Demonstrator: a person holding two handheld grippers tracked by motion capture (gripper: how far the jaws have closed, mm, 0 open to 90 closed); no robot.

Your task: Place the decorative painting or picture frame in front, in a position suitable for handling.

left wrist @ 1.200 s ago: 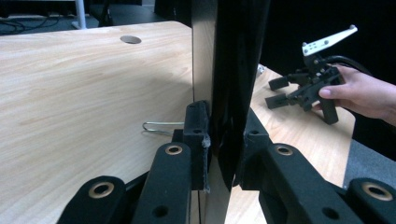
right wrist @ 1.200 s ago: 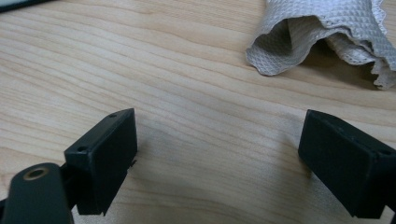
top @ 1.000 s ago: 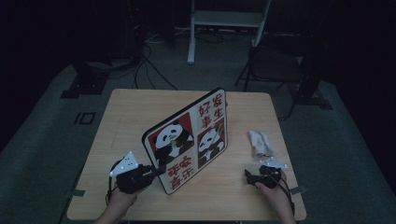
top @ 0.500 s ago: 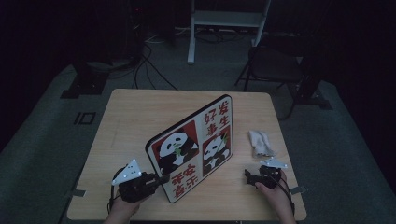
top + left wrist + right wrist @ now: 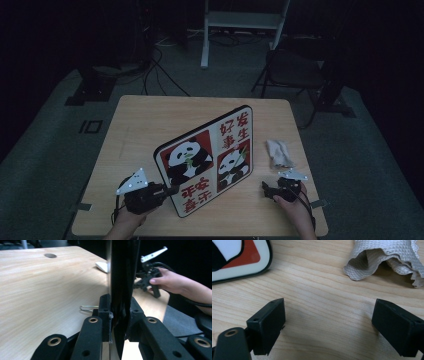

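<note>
Clamping panda board (image 5: 207, 162) edge: left hand-held gripper (image 5: 119, 315); right hand-held gripper (image 5: 329, 320) jaws apart, empty.

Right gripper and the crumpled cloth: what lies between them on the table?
Nothing: in the right gripper view, bare wood separates the open right gripper from the cloth.

Panda board (image 5: 210, 160) now steeper, nearer upright
</note>
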